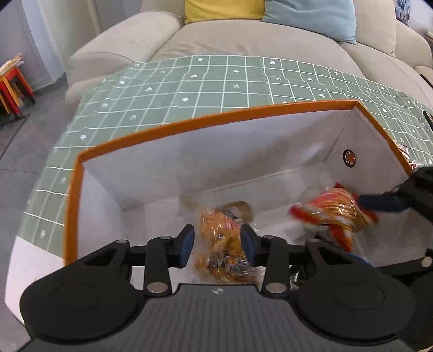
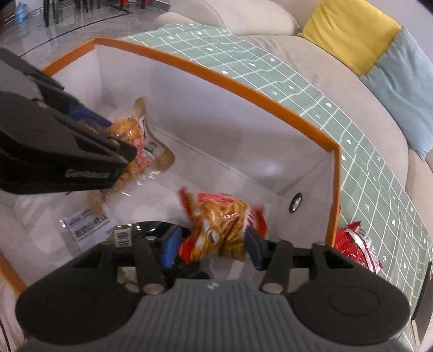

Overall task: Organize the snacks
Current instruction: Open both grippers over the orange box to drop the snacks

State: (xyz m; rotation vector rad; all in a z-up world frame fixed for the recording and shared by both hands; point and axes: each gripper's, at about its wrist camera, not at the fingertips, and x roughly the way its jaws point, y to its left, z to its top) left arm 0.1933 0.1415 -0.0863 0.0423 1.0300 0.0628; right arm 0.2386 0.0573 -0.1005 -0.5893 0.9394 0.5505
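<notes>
A beige sofa (image 1: 243, 40) with a yellow cushion (image 1: 224, 9) and a pale blue cushion (image 1: 311, 16) stands behind the counter (image 1: 189, 89), which wears a green cloth with a white grid. Small red and orange stools (image 1: 13, 86) sit off to one side on the floor. On the cloth rests a white box with an orange rim (image 1: 216, 116); its high walls close in both tools.

Inside the box, the left gripper (image 1: 217, 243) has its jaws apart, an orange snack bag (image 1: 224, 243) loose between the blue pads. The right gripper (image 2: 213, 243) also has its jaws apart, with a red-and-orange snack bag (image 2: 219, 222) between them, not pressed. A clear wrapper with a barcode label (image 2: 86, 224) and a dark packet with a barcode (image 2: 121, 235) lie on the box floor; their print is too small to read. A red foil packet (image 2: 354, 243) lies on the cloth just outside the box.
</notes>
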